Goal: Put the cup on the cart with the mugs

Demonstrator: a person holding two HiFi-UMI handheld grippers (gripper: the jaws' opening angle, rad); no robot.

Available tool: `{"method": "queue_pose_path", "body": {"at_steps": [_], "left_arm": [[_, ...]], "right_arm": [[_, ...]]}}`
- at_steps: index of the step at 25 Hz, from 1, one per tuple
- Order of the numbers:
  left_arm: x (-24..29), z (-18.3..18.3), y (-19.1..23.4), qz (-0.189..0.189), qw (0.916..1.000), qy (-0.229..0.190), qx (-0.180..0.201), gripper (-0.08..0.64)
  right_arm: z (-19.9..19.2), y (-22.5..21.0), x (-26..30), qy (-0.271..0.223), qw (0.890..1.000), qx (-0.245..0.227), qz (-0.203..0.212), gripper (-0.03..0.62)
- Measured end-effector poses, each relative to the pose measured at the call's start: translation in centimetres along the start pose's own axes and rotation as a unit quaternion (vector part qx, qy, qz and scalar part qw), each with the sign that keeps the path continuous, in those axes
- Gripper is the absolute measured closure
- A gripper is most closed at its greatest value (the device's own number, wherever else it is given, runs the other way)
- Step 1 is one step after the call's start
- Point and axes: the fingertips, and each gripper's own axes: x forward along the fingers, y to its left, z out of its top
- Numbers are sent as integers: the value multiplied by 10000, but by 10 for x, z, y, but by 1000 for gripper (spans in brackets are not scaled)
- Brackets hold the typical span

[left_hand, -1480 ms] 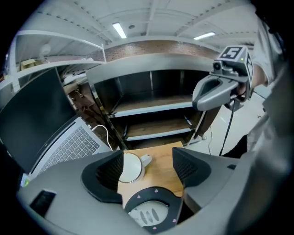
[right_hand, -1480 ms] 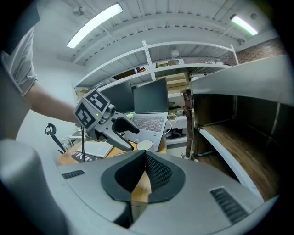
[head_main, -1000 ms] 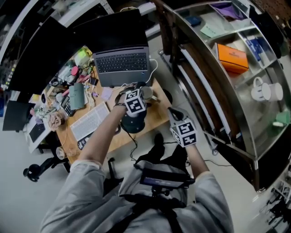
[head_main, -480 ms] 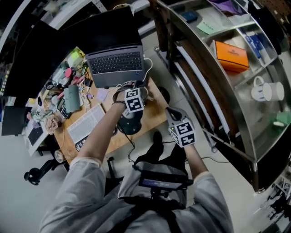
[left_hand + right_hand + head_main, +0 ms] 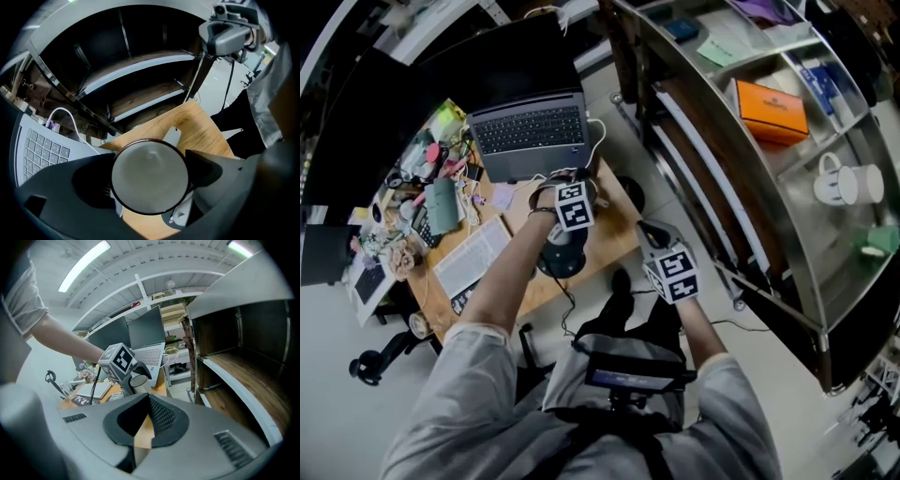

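Observation:
A pale cup (image 5: pixel 150 176) with a dark rim sits between the jaws of my left gripper (image 5: pixel 578 182), which is shut on it above the wooden desk (image 5: pixel 614 239). In the right gripper view the same cup (image 5: pixel 139 382) shows upright below the left gripper's marker cube (image 5: pixel 119 359). My right gripper (image 5: pixel 650 231) hangs beside the desk's near corner, its jaws closed together on nothing (image 5: pixel 148 401). Two white mugs (image 5: pixel 848 183) stand on a shelf of the metal cart (image 5: pixel 741 187) at the right.
An open laptop (image 5: pixel 530 131) with a white cable lies beyond the cup. A white keyboard (image 5: pixel 469 258), a mouse on a dark pad (image 5: pixel 558 261) and clutter fill the desk's left. An orange box (image 5: pixel 772 111) sits on the cart. Wooden shelves (image 5: pixel 243 376) run along the right.
The left gripper keeps its hold on the cup and has hardly shifted over the desk. The right gripper stays beside the desk corner.

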Motion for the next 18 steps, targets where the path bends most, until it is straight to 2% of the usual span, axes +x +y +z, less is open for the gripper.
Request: {"method": "queue_pose_path", "body": {"at_steps": [2,12,18], "left_arm": [[1,-1,2,66,10000,22,-33,140],[-3,0,2,98,9999,66,-70,141],[-23,5,2,121,9998,9,-154,141]], "right_arm": [[0,-1,-1,-1,10000,-3,-2,604],[-7,-3,-3,-11,10000,-73,-14,604],[-3,2,-5,0,10000,-98,14,604]]}}
